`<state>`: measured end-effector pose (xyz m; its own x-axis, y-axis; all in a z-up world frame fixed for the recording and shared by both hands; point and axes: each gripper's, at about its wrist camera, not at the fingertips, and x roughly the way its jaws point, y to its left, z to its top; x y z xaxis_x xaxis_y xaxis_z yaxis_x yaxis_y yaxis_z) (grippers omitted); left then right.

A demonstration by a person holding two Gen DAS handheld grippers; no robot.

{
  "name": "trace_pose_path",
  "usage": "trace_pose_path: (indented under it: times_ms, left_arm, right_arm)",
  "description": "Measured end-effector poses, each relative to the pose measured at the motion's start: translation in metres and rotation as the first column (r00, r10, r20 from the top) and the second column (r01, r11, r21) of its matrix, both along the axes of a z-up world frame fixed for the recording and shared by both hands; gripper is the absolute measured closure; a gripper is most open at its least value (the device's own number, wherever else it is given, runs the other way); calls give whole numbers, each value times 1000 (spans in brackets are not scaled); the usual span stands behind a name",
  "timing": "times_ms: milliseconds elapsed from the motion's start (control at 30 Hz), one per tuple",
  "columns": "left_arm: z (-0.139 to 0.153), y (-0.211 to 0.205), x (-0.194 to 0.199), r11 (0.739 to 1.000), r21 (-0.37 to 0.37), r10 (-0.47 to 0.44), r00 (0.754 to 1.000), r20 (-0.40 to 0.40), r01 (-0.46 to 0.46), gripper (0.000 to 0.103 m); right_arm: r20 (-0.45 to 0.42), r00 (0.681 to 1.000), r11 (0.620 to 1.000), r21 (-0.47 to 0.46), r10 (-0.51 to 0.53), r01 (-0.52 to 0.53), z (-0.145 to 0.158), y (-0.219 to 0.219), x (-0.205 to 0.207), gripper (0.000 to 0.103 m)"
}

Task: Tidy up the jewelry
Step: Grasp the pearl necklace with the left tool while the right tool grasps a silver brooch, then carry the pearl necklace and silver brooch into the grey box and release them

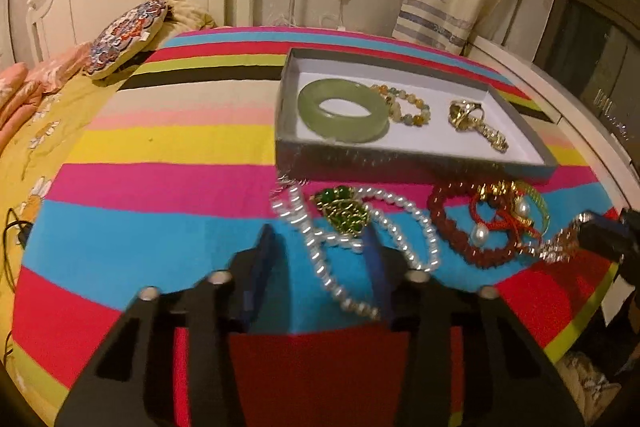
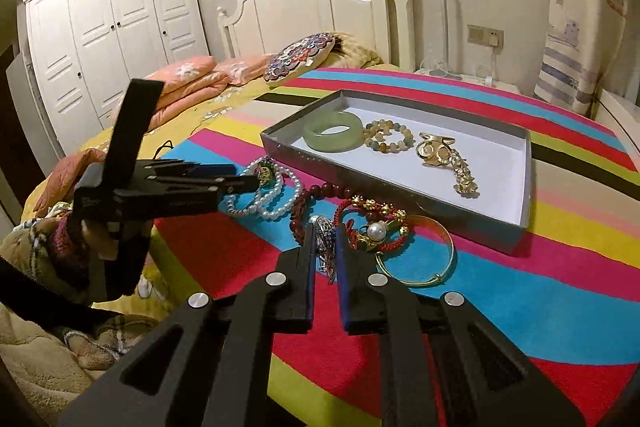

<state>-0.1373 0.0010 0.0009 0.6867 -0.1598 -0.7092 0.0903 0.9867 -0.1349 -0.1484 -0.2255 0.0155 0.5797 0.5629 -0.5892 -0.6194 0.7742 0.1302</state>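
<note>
The right gripper (image 2: 325, 247) is pinching a silver bracelet (image 2: 326, 239) in narrow jaws, near the grey box (image 2: 400, 183) on the striped bed. The left gripper (image 1: 320, 247) is straddling the pearl necklace (image 1: 400, 223) and green pendant (image 1: 344, 215) (pads apparently not pressing), jaws half-wide.

Right gripper (image 2: 324, 239) clamps a silver bracelet (image 2: 326, 243) (box (image 2: 400, 195) beyond).
</note>
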Motion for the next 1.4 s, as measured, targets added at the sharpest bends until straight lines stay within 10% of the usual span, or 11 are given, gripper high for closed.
trace_pose_path:
  times_ms: [100,467,967,1400]
  left_arm:
    - [0,0,4,997,-70,-31,999,-9,31,96]
    - [56,-4,-39,1000,13,-30,984,174,28,96]
    - [201,-23,-79,992,101,-120,864,489,81,96]
    - [243,-42,-85,982,137,-183,816,548,129,96]
  right_arm:
    - [3,1000,1000,2,-6,6,0,-1,0,91]
    - [61,997,999,37,-39,37,17,-11,-3,91]
    - [228,968,993,76,-103,88,79,-37,-16,91]
    - [272,952,989,84,-143,125,96,-48,-11,91]
